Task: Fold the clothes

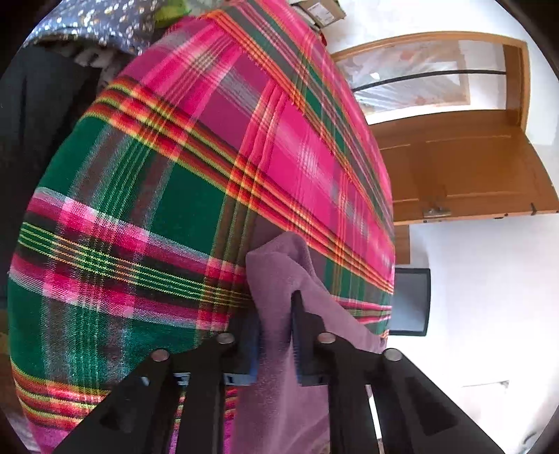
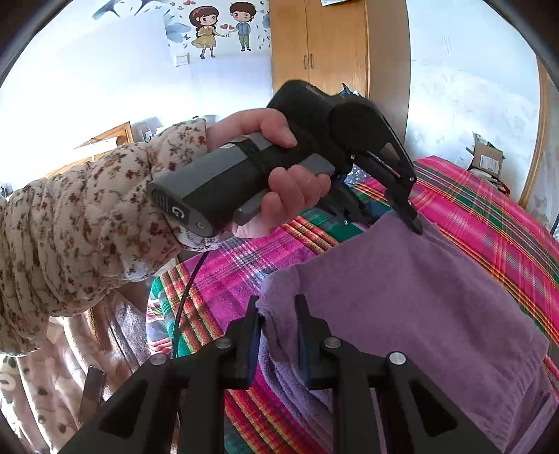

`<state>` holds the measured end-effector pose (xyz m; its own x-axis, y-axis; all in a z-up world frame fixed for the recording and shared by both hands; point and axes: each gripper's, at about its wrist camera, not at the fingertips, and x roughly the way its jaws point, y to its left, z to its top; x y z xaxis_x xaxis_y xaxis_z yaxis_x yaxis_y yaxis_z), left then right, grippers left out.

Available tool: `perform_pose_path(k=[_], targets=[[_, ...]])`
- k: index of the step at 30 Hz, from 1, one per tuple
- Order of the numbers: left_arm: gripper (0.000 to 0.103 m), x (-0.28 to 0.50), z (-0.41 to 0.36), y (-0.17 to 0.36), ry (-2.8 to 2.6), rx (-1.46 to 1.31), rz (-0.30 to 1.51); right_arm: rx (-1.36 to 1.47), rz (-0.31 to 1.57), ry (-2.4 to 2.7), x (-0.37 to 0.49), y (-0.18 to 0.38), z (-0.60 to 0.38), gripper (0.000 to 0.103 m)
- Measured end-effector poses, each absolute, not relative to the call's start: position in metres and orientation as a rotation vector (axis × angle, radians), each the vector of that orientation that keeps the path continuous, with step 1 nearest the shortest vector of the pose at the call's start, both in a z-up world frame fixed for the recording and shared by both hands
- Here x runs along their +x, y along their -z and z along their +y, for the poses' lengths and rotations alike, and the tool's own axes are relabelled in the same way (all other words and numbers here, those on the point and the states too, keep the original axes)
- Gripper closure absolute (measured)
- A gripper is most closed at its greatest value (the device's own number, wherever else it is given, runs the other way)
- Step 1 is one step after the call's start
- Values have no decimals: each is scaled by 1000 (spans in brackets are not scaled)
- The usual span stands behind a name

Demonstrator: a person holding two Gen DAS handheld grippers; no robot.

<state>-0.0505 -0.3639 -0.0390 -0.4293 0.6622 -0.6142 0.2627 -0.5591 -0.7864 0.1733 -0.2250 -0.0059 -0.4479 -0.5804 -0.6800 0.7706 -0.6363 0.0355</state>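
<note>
Two corners of the purple towel [image 2: 401,297] are pinched, one by the left gripper [image 1: 276,331] and one by the right gripper [image 2: 276,335], holding its edge taut above the plaid blanket [image 1: 157,195], probably to fold it.

A home bedroom: a bed under a plaid blanket [image 2: 482,223], a wooden wardrobe [image 2: 335,45], a cartoon couple wall sticker [image 2: 223,28], and a wooden door [image 1: 464,167].
</note>
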Motion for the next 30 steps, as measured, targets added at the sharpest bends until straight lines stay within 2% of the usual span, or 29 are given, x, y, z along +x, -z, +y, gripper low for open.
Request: perform_pose_path(k=[9, 15, 22, 30], targets=[[92, -43, -367, 15, -2165, -1461, -1247, 819, 336, 2116, 181, -4, -239, 85], [92, -35, -372, 13, -2177, -1486, -1294, 817, 282, 2093, 184, -9, -238, 85], [92, -32, -363, -13, -2217, -1462, -1311, 754, 223, 2125, 192, -30, -218, 85], [92, -32, -333, -65, -2292, -1408, -1218, 644, 146, 2173, 204, -57, -184, 85]])
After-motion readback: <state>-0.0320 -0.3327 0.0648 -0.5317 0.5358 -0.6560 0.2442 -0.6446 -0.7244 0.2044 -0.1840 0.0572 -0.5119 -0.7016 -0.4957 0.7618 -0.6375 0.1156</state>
